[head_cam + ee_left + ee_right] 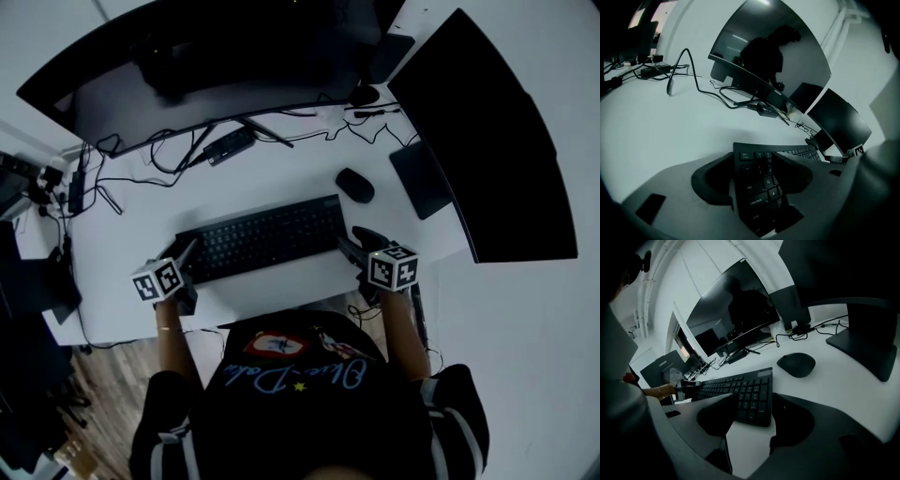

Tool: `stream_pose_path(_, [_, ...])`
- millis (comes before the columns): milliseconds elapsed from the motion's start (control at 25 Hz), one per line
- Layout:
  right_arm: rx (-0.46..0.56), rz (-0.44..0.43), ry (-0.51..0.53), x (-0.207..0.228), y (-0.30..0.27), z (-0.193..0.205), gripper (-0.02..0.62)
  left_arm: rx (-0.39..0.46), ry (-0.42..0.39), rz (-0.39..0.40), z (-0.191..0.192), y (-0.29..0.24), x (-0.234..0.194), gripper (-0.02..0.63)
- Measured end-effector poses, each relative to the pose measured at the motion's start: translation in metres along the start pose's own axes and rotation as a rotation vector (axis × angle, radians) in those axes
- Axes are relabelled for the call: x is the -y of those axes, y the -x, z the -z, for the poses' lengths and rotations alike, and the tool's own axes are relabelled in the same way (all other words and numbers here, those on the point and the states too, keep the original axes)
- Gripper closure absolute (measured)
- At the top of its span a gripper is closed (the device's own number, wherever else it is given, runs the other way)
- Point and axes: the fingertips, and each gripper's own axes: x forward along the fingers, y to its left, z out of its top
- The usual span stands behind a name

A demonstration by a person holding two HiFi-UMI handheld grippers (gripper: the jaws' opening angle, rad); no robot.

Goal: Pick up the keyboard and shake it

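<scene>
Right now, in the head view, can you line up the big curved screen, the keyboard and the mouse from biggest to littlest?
1. Curved screen: biggest, stretching across the top.
2. Keyboard: clearly narrower.
3. Mouse: littlest by far.
The screen lies farther from the camera yet still looks biggest, so the order seems safe.

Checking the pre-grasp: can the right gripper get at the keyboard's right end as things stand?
Likely yes: the right gripper is open, one end of the keyboard already lies between its jaws, and the mouse sits clear beyond.
</scene>
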Motion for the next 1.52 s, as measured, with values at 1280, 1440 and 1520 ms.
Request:
stream_pose_path(1280, [-0.015,0.042,-0.093,0.025,-0.012,0.014,0.462,0.218,-0.031,0.001,-0.022,0.011,0.026,0.428])
stream_pose_path(1440, [0.078,0.038,-0.077,0.022,-0.006,0.003,0.462,0.278,-0.076,0.001,-0.04,0.022,0.035,0.43])
stream_pose_path(1520, [0.131,0.033,-0.058,0.019,-0.003,-0.005,0.462,0.307,-0.097,0.015,-0.046,0.026,0.039,0.43])
